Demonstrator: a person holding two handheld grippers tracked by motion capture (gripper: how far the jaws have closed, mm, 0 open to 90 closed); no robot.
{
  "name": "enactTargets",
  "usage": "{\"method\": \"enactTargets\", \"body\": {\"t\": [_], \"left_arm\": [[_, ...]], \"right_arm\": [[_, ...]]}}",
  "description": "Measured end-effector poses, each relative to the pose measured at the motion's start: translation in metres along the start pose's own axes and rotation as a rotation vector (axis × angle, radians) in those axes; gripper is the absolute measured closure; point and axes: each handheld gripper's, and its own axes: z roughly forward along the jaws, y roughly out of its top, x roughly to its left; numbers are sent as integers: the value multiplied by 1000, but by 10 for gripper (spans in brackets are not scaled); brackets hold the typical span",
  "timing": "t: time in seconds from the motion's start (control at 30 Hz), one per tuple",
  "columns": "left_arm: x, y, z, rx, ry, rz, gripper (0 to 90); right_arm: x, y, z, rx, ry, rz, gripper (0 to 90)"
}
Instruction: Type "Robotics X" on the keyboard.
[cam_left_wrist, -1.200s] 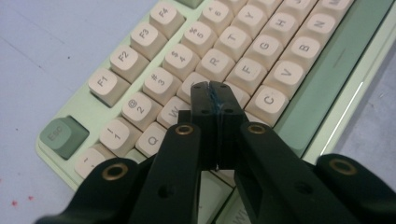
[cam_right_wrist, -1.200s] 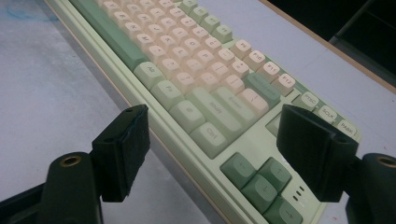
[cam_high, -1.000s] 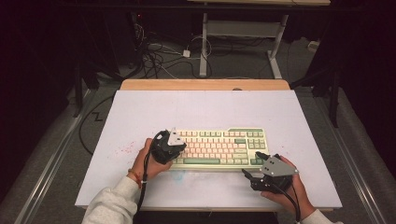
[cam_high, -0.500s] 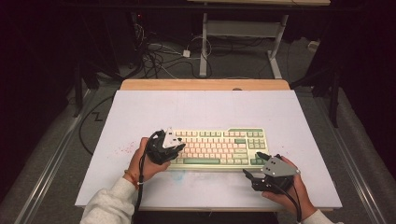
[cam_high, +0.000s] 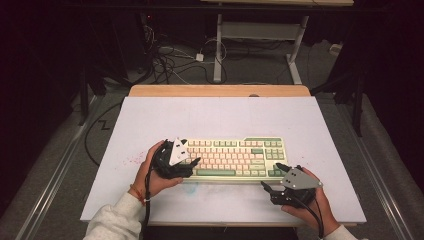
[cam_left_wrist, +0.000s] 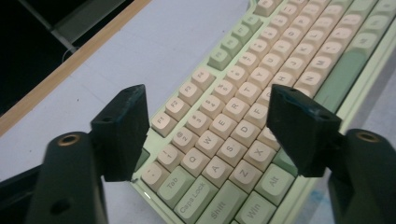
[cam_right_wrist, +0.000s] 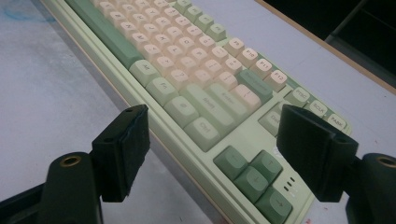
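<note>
In the high view, a pale green and cream keyboard lies across the near half of a white table. The left gripper sits at the keyboard's left end, its grey plate tilted up and its tips reaching over the left edge keys. The right gripper rests just off the keyboard's near right corner, its tips pointing toward that corner, close to it but apart from it. A person's hands hold both tools, white sleeves coming in from below.

In the left gripper view, the two black jaws stand wide apart, having just been opening. The keyboard lies under and ahead of them: its left corner keys, Tab, Caps Lock and Shift, sit between the jaws, and the rows run away up and to the right. Neither pad presses on it; nothing is clamped. The bare table lies beyond the left jaw.

In the right gripper view, the jaws are also spread wide with nothing gripped. The keyboard runs from between them up to the left; its dark green arrow keys lie just inside the right jaw. The table shows past the left jaw.
</note>
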Motion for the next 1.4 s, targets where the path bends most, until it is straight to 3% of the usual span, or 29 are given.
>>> {"method": "enactTargets", "body": {"t": [0.23,0.67,1.0,1.1,1.4], "left_arm": [[-3,-7,-11,-37,22,12,194],[-2,-31,-23,-16,47,19,178],[-2,-58,-35,16,63,-10,178],[-1,-66,-36,27,65,-37,177],[1,-82,-36,61,74,-54,168]], "right_arm": [[-1,0,-1,0,-5,4,256],[-5,-2,-4,3,-14,29,256],[-6,-2,-3,8,-21,24,256],[-7,-2,-3,7,-23,26,256],[-10,0,-5,1,-37,28,263]]}}
